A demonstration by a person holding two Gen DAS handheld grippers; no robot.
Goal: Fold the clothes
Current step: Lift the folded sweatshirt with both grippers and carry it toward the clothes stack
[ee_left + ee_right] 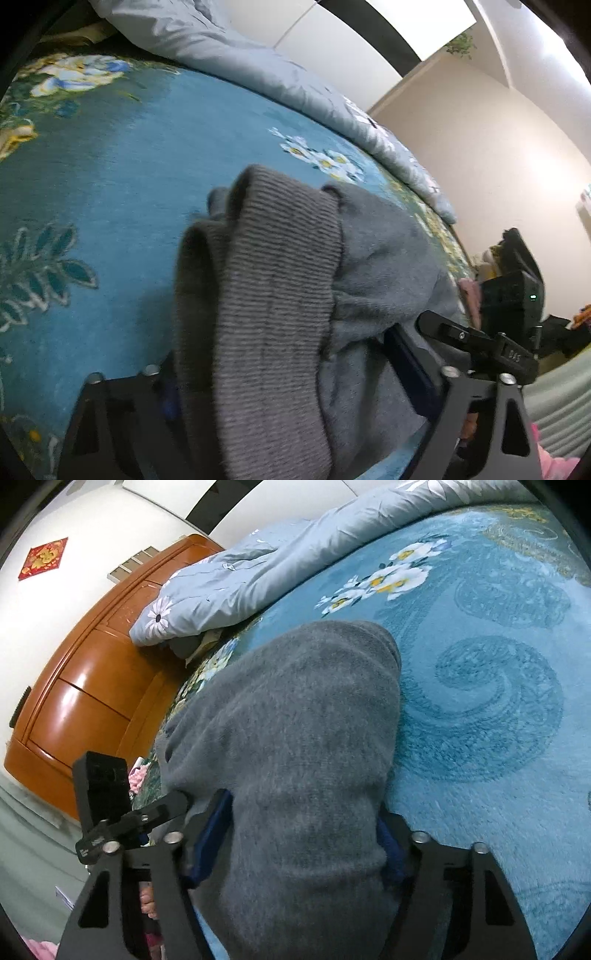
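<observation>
We see the bed's blue floral blanket (498, 709) spreading wide and bare toward its far edge, where a pale grey-blue quilt (258, 565) lies bunched along it. A wooden cabinet (92, 686) stands just past the blanket's corner in the right wrist view. The grey fuzzy sweater (295, 746) lies on the blanket near its near edge, rising in a hump between both tools. Our left gripper (280, 391) is clamped on the sweater's ribbed hem (273, 280), which drapes up over its fingers. Our right gripper (306, 845) pinches a thick fold of the same sweater, its blue pads (210, 834) pressed against the fabric on either side.
</observation>
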